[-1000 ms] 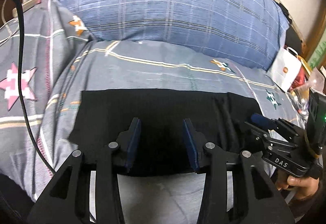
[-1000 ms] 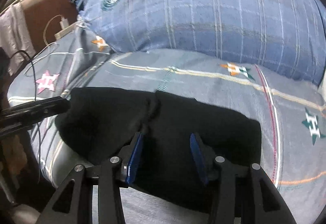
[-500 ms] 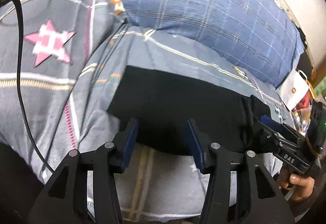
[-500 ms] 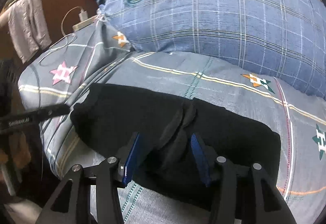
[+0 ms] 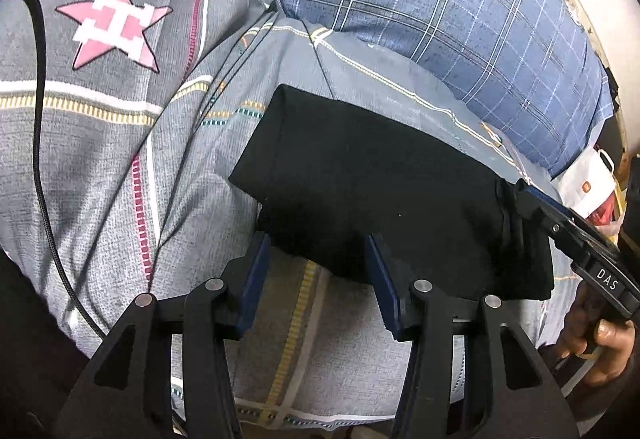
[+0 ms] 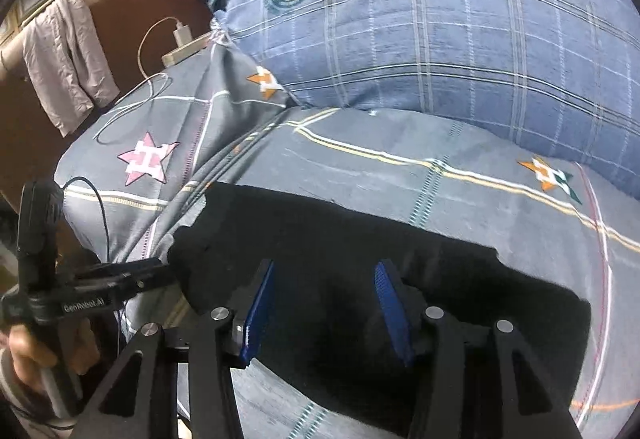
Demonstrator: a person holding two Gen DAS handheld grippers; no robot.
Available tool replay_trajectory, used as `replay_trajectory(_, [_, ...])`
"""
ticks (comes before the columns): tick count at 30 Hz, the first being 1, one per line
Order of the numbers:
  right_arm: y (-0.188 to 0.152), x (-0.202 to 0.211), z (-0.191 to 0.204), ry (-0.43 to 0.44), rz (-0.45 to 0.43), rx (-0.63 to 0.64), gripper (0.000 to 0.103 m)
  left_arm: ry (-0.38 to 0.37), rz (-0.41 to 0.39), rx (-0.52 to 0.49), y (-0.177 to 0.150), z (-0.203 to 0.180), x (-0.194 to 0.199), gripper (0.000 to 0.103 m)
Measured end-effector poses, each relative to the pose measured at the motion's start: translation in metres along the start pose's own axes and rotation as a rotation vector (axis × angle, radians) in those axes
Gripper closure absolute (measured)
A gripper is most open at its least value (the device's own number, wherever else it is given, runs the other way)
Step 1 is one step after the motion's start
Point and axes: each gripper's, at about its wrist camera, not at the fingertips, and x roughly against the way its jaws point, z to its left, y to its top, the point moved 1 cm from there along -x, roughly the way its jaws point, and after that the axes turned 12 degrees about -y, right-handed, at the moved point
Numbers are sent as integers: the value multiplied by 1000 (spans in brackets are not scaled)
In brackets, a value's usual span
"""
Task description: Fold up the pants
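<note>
Black pants [image 5: 372,183] lie folded into a flat rectangle on the grey patterned bedspread [image 5: 120,143]; they also show in the right wrist view [image 6: 360,259]. My left gripper [image 5: 318,243] is open, its fingertips at the near edge of the pants' left part. My right gripper [image 6: 324,271] is open and sits over the near middle of the pants. In the left wrist view the right gripper [image 5: 536,203] touches the bunched right end of the pants. In the right wrist view the left gripper [image 6: 160,267] meets the pants' left edge.
A large blue plaid pillow [image 6: 420,27] lies behind the pants. A black cable [image 5: 40,143] runs down the left of the bedspread. A white charger and cord [image 6: 180,39] lie at the far left. A white bag [image 5: 592,187] sits at the right.
Both grippers have drawn back toward the near edge of the pants. The left view has swung left. The pants' bunched fold in the middle now lies flatter.
</note>
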Motion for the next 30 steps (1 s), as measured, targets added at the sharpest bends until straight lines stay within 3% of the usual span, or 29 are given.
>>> replay_trajectory(7, [15, -16, 20, 43, 1, 54, 54, -32, 25, 41, -3, 6, -6, 54])
replay_trajectory(10, [22, -24, 27, 75, 8, 78, 54, -60, 22, 64, -7, 9, -6, 41])
replay_trajectory(15, [39, -42, 44, 117, 20, 139, 52, -85, 30, 76, -5, 7, -12, 40])
replay_trajectory(18, [50, -56, 58, 157, 40, 175, 48, -97, 50, 79, -4, 7, -21, 39])
replay_trajectory(26, [72, -108, 104, 177, 113, 402, 47, -138, 9, 81, 7, 14, -27, 32])
replay_trajectory(30, [74, -141, 119, 210, 180, 441, 47, -177, -13, 81, 13, 17, -30, 25])
